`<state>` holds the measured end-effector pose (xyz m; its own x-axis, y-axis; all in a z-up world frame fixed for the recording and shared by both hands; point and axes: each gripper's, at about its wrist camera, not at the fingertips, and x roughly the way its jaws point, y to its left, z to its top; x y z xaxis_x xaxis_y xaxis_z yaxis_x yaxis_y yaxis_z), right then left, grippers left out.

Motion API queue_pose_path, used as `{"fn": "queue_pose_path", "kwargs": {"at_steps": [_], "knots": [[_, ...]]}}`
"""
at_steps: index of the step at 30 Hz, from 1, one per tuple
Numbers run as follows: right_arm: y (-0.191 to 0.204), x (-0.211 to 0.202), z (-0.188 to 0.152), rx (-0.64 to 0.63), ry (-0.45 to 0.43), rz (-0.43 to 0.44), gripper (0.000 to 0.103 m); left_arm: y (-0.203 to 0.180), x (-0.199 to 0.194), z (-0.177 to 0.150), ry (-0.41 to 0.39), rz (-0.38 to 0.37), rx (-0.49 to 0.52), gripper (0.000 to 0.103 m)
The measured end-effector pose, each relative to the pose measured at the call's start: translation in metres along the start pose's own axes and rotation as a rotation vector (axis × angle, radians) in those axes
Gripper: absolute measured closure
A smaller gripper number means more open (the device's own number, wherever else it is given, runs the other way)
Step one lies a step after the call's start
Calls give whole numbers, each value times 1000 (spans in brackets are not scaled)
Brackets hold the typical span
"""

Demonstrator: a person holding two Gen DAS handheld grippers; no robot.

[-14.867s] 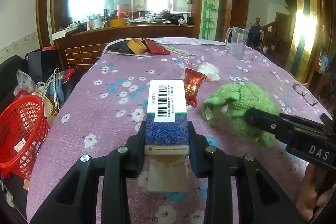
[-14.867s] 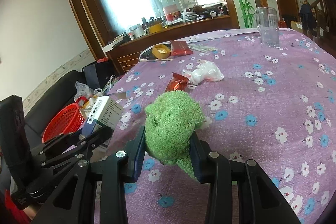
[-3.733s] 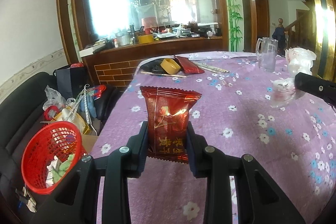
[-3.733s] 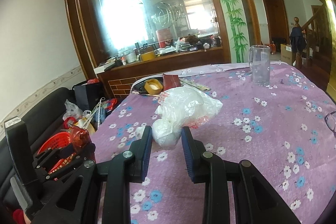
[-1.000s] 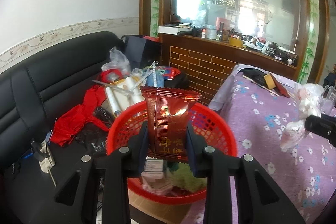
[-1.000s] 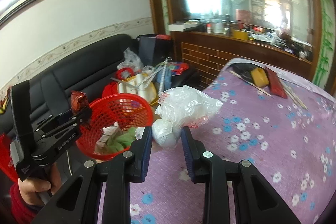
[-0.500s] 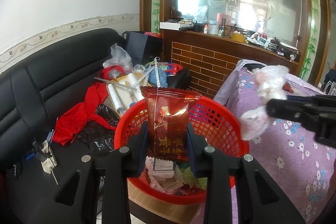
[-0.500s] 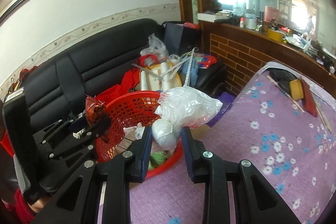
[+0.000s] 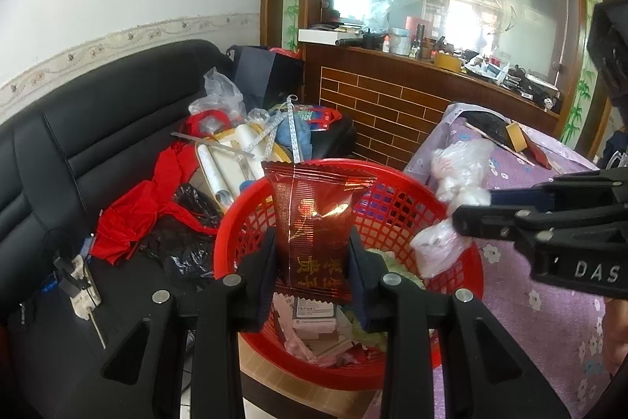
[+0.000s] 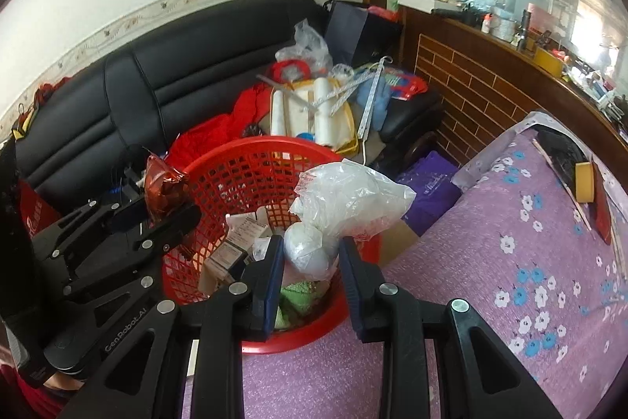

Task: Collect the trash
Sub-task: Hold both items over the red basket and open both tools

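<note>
Above the red basket (image 9: pixel 243 218), the left gripper (image 9: pixel 312 258) pinched a red snack wrapper (image 9: pixel 314 218) and the right gripper (image 10: pixel 310 262) pinched a white plastic bag (image 10: pixel 345 203), apparently poised for dropping.

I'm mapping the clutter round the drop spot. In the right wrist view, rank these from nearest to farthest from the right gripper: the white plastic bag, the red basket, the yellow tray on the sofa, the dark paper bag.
1. white plastic bag, clamped in the right gripper.
2. red basket, right beneath and ahead.
3. yellow tray, behind the basket on the sofa.
4. dark paper bag, at the sofa's far end, by the brick counter.
</note>
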<state>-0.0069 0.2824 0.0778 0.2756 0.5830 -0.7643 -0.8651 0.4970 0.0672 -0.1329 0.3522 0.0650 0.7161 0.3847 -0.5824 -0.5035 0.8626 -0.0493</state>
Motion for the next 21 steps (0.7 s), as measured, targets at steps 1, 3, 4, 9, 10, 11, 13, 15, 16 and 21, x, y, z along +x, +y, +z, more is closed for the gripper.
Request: {"fn": "queue_pose_path", "kwargs": {"at_steps": [1, 3, 4, 9, 10, 11, 13, 15, 16, 21], "knots": [[1, 4, 0, -6, 14, 7, 71, 1, 2, 0, 4, 2, -5, 72], [1, 11, 1, -16, 36, 7, 71, 4, 5, -1, 9, 5, -10, 72], [2, 14, 1, -20, 40, 6, 71, 5, 6, -1, 12, 3, -13, 72], [5, 24, -1, -43, 77, 10, 70, 8, 9, 0, 19, 4, -22, 72], [7, 26, -1, -48, 80, 5, 70, 9, 10, 0, 20, 4, -24, 72], [7, 27, -1, -52, 83, 0, 70, 9, 10, 0, 21, 3, -26, 72], [7, 29, -1, -54, 88, 1, 70, 10, 12, -1, 23, 3, -30, 72], [6, 29, -2, -52, 89, -1, 69, 10, 13, -1, 24, 2, -30, 72], [5, 29, -2, -51, 86, -1, 65, 11, 13, -1, 25, 2, -30, 72], [5, 23, -2, -52, 64, -7, 55, 9, 17, -1, 38, -2, -29, 71]]}}
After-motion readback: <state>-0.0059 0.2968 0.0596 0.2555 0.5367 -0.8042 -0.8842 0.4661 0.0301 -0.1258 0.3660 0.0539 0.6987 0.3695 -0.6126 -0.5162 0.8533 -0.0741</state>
